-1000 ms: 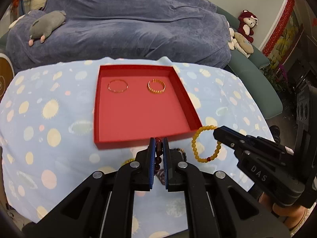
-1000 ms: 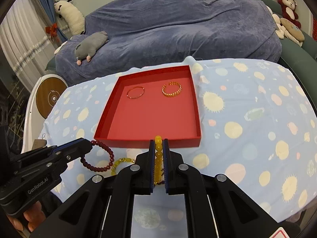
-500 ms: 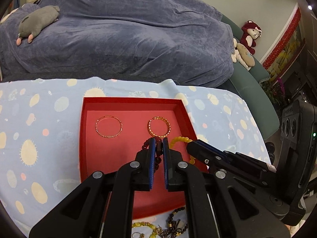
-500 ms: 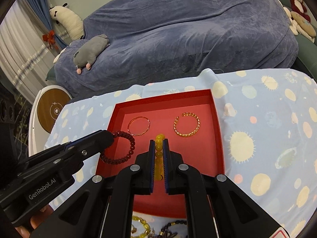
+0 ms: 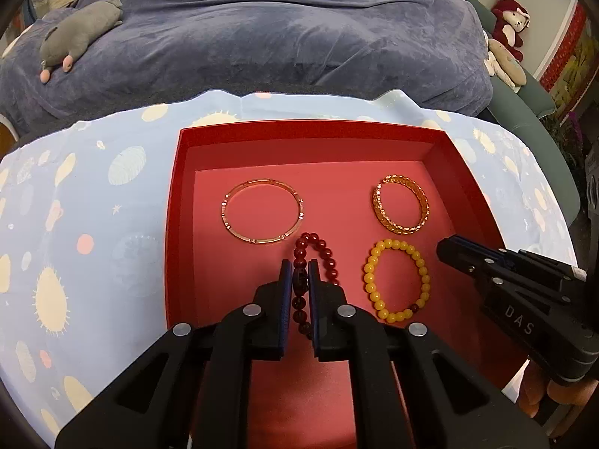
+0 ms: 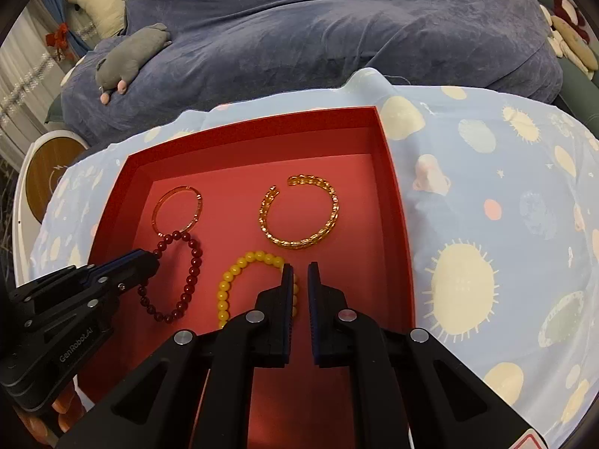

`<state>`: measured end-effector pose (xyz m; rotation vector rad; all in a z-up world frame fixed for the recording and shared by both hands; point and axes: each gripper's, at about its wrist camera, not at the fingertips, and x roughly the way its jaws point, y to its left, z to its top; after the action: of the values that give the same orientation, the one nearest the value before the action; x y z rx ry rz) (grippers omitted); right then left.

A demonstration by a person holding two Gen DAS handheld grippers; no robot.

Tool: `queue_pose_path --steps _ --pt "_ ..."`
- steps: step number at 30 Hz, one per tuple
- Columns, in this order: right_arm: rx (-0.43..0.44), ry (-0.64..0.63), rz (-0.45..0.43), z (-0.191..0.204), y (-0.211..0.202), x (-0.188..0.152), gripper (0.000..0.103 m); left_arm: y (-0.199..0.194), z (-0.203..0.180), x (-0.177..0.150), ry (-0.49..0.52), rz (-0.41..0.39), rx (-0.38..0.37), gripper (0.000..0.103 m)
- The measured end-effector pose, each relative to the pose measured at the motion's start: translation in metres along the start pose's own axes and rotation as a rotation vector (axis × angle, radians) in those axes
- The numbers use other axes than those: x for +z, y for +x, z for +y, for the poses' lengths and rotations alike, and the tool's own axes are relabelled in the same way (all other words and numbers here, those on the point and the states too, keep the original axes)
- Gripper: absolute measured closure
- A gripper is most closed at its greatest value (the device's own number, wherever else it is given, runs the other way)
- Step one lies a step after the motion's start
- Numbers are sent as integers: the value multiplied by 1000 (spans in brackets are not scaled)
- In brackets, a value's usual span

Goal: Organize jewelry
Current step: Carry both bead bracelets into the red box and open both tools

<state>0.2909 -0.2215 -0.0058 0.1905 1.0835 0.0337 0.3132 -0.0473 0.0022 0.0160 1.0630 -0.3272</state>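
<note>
Now the right gripper (image 6: 297, 269) has let go: half a second ago its fingers pinched the yellow bead bracelet (image 5: 397, 280), and at this moment they stand spread with a bare gap between them, the bracelet lying flat on the floor of the red tray (image 5: 176, 194) just under and left of the fingertips. The left gripper (image 5: 299, 267) is pressed together on the dark red bead bracelet (image 5: 318, 249), as it was before, and both tools sit lower and deeper inside the tray than in the earlier frames.

From the left wrist the yellow loop shows whole, including one dark bead low on its right side; from the right wrist its near side is hidden behind the gripper's left finger. The right wrist shows the red loop (image 6: 187, 277) nearly complete, hanging from the left gripper's tip and reaching up to the thin gold bangle (image 6: 176, 209), whether touching it I cannot tell. It also shows the gap in the wide gold cuff (image 6: 299, 211), which from the left looks like a closed ring.

Counted: four pieces in the tray — two gold, two beaded. One grey plush toy (image 5: 78, 35) lies on the blue-covered sofa (image 5: 280, 30) behind the spotted tablecloth (image 5: 75, 224).
</note>
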Motion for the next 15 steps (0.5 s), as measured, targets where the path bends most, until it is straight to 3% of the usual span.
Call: queue_pose_path --steps 1,2,3,5,15 --pt "-8 -1 -7 -1 -2 0 87 -2 1 -1 -2 -10 15 83" --pt "-14 -1 -19 -1 -5 0 82 -4 1 -1 -7 -24 37 65" --pt "-18 3 -33 -3 -9 -1 78 -8 2 -2 -13 -45 54 54" --pt "-18 10 -58 -4 -21 -3 71 -17 3 -4 -19 -73 57 53" --pt "-11 24 -104 -9 -83 -42 69 -77 1 -36 -36 -119 86 53"
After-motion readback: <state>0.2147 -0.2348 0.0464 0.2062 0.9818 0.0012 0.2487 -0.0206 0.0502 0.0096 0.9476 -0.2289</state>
